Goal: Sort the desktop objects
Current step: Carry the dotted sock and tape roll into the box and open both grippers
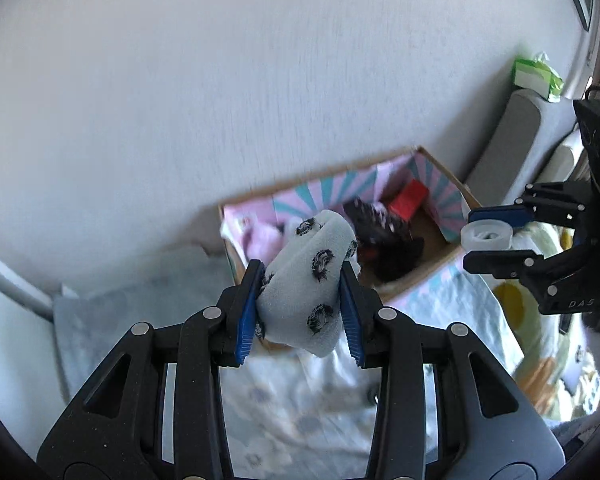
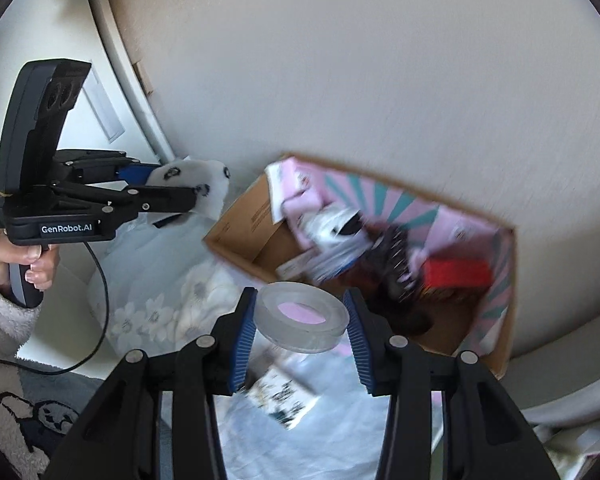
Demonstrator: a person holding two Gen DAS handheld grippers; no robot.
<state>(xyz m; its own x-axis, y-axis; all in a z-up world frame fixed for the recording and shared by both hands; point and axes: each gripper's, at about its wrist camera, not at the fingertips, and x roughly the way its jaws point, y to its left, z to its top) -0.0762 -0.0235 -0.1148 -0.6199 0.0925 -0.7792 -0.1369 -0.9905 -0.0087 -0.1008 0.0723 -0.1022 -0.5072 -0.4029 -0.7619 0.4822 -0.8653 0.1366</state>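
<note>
Gripping a spotted sock [image 1: 306,280] at frame centre, left tongs [image 1: 300,304] clamp it; right tongs [image 2: 302,326] clamp a clear tape roll [image 2: 300,316] near box [image 2: 240,236].

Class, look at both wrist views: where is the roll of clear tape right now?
The roll of clear tape is clamped in the right gripper, held in the air just in front of the open cardboard box.

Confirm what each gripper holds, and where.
Left gripper clamps the sock across its sides. Right gripper clamps the tape roll across its outer rim.
</note>
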